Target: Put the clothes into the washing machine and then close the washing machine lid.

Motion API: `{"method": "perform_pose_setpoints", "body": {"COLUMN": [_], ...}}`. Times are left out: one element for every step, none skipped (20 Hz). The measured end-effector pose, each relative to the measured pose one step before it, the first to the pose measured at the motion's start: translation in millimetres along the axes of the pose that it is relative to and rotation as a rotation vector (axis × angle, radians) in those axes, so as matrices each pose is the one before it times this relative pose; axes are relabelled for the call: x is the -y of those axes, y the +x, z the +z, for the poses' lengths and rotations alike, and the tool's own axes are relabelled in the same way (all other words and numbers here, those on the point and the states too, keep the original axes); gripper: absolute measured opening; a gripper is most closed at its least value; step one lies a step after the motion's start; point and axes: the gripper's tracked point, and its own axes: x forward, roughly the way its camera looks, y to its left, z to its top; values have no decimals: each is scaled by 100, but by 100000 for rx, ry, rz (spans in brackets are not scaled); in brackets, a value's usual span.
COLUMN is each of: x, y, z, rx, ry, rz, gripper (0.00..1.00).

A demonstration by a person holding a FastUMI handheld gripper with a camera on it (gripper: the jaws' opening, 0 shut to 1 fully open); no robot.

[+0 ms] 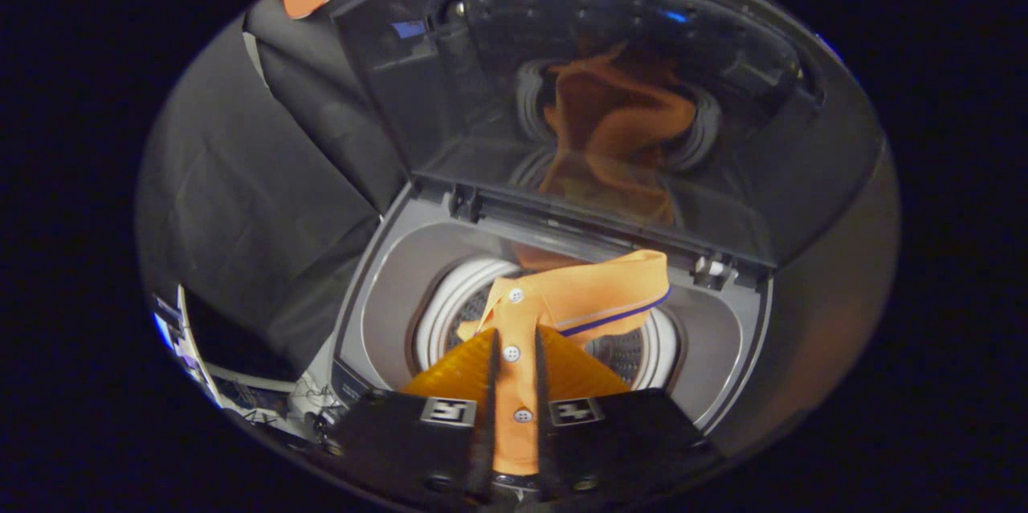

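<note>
Hand-held gripper [514, 352] pinches shirt [578, 300] above drum [622, 352].

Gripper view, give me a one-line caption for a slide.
Gripper shut on an orange shirt, held over the washer drum with the lid open.

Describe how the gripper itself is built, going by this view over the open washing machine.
The gripper has two narrow, blade-like fingers tapering forward from broad, blocky black bases. Each base carries a square black-and-white marker tag. No cables or sleeves are visible on it.
</note>
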Motion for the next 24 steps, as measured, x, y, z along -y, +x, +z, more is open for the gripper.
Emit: {"method": "perform_pose_setpoints", "body": {"x": [-63,310,232,-52,-53,99,107,203,163,-61,78,73,11,26,-92,230,112,3,-78,142,86,244,280,386], "y": [353,239,6,-151,-59,54,19,50,-87,-26,-162,-188,-252,-257,-492,-440,-729,-728,-851,-946,-985,-1139,-1151,-1291], "z": [-183,178,10,-318,-147,-124,89,-47,30,35,45,108,343,145,379,311,582,780,854,740,930,1042,1202,1234], "rx": [-118,944,701,-882,-1127,-400,165,156,250,-242,-202,607,1326,914,561,165,576,1373,1438,1717,1842,1678,2228,2141], "ry": [619,583,600,372,112,95,-51,25,-99,-505,-625,-677,-499,-952,-1307,-1433,-926,-510,7,139,325,97,208,-73], "rz": [-268,-1097,-903,-33,370,-225,-422,-605,-244,45,-472,-407,-742,-321,-394,-1435,-1486,-48,25,390,186,-128,-95,-647], "gripper": [43,60,78,95,94,95,95,95,95,95,94,94,95,94,94,94,95,94,94,94,94,94,94,94]}}
